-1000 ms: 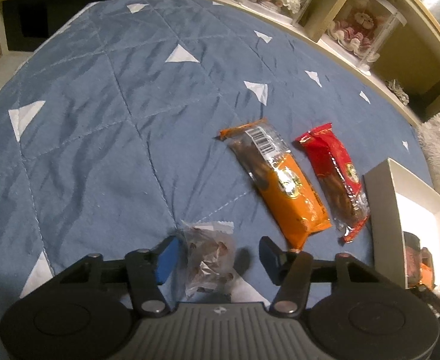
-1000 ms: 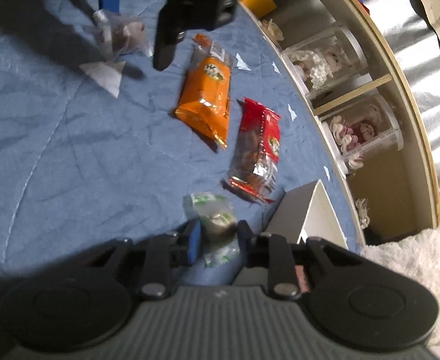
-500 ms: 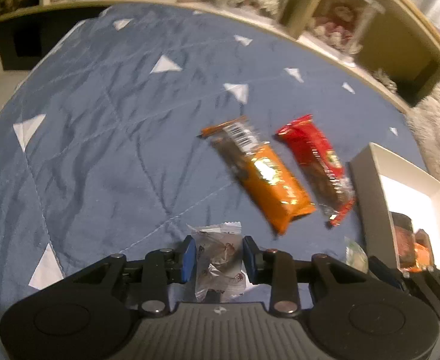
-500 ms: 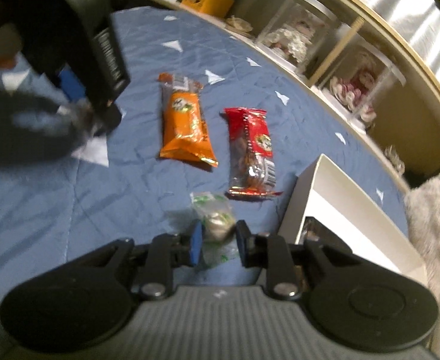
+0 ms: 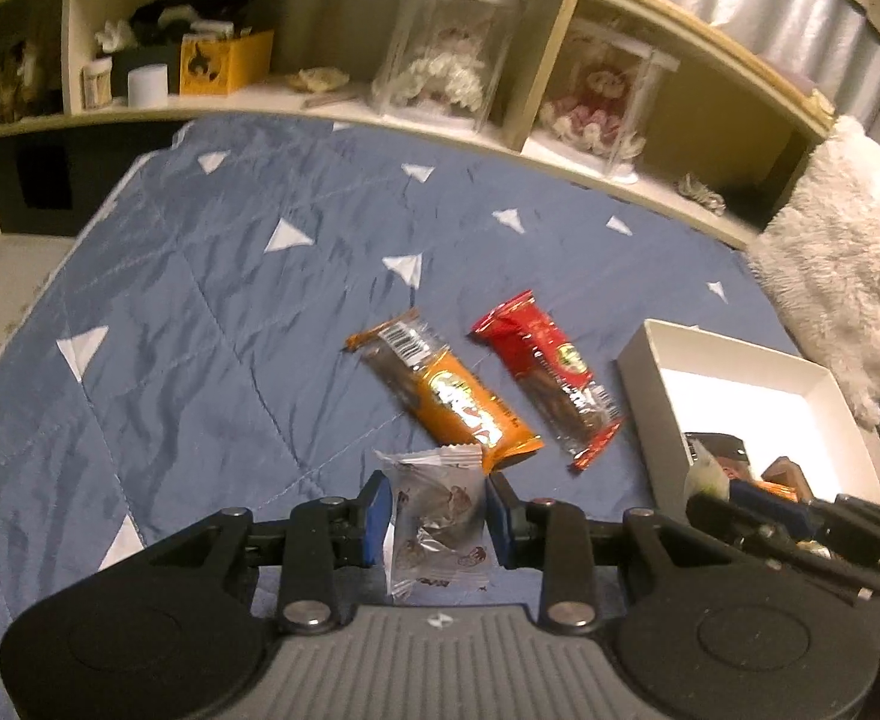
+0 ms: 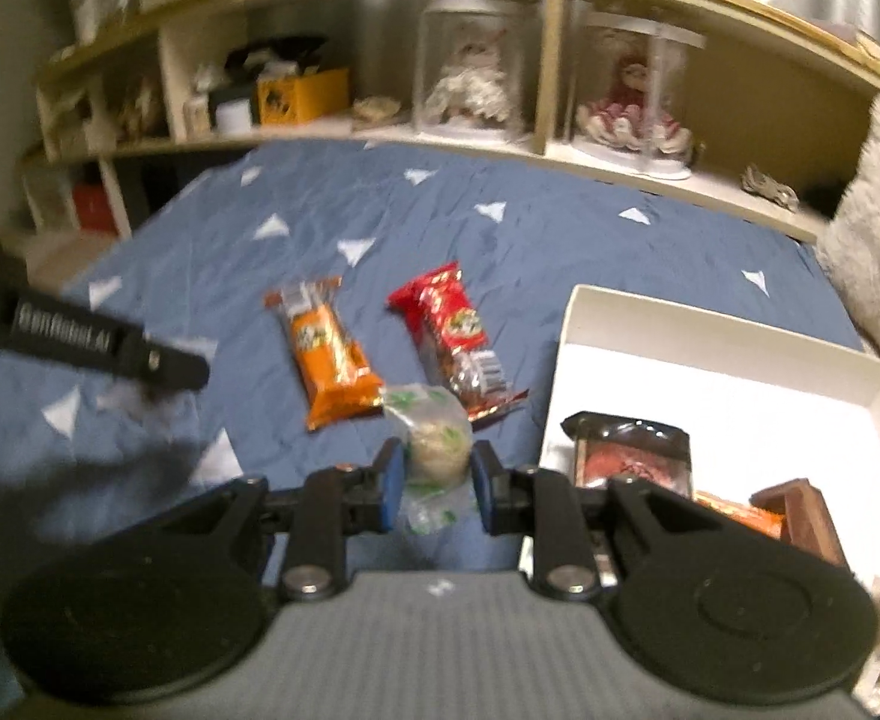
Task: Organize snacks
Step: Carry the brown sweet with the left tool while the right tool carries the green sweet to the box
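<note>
Two small snacks are in the air at once, which looks like a way to fill the box in a single trip. On the left, the left gripper has its blue-padded fingers clamped on a clear packet of dark sweets, raised above the blue quilt. Ahead of it, the orange bar and red bar lie side by side on the quilt, not yet collected. To the right, the right gripper pinches a green-printed round snack just beside the white box, which already contains a few packets, so I judge a drop over its rim comes next.
</note>
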`<state>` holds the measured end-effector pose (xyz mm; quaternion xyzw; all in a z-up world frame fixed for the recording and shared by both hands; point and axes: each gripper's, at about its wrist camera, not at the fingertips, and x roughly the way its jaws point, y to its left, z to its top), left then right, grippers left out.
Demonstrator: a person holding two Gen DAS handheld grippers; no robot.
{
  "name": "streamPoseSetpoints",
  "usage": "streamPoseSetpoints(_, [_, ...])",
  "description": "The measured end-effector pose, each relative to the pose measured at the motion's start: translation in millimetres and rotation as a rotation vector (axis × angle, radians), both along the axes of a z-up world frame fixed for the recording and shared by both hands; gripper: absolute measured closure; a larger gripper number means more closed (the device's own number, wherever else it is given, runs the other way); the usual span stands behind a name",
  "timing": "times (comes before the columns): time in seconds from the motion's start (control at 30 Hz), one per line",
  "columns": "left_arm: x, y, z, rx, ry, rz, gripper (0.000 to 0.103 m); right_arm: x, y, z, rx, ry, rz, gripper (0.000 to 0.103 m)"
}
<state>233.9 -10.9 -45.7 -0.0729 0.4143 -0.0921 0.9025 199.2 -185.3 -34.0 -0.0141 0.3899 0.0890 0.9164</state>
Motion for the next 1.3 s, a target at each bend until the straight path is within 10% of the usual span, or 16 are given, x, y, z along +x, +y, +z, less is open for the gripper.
streamPoseSetpoints(1.3, [8, -198, 36, -0.036, -0.125, -0.231, 0.067, -36, -202, 58, 0.159, -0.092, -0.291, 0.074])
